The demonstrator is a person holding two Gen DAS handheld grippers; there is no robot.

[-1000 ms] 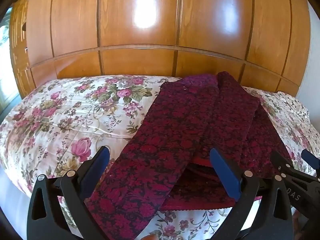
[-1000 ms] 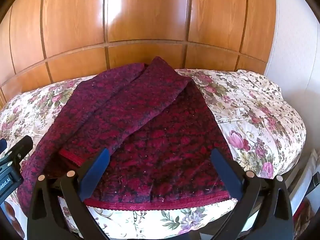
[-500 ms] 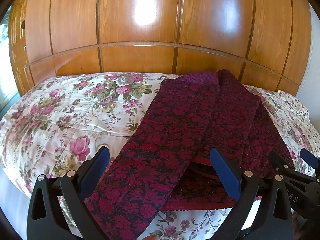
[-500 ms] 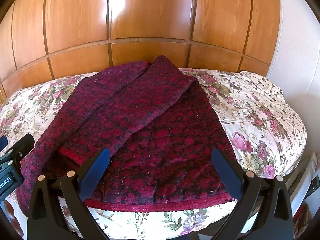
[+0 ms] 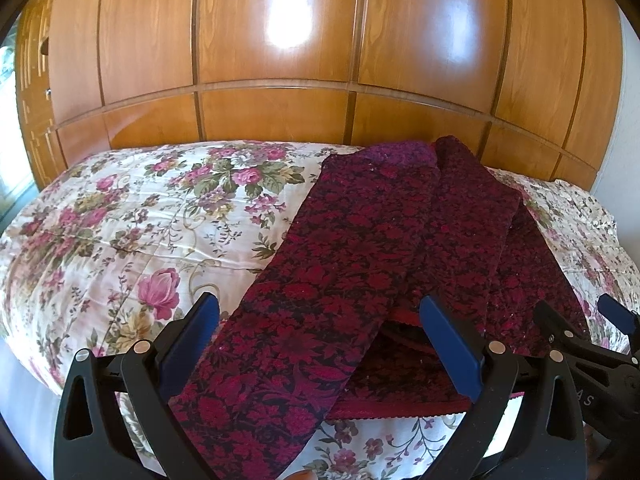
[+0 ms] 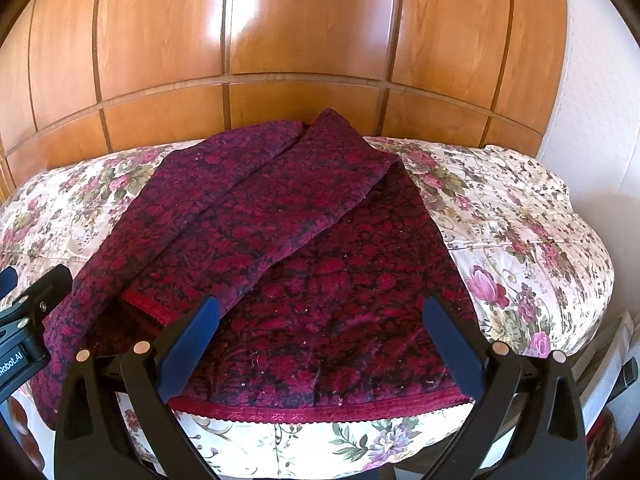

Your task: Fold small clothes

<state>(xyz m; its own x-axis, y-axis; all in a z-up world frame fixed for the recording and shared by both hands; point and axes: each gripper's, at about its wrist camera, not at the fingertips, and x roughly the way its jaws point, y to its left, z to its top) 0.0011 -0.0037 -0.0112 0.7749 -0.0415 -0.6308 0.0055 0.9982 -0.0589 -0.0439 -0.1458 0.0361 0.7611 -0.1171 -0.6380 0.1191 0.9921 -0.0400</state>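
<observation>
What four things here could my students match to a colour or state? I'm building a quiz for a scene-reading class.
Things
1. garment
2. bedspread
3. wardrobe doors
4. left gripper

Descriptions
A. glossy orange-brown wood
B. open, blue-padded fingers, holding nothing
C. dark red floral pattern, sleeves folded in over the body
D. cream with pink roses

Pairs: 1-C, 2-D, 3-A, 4-B
</observation>
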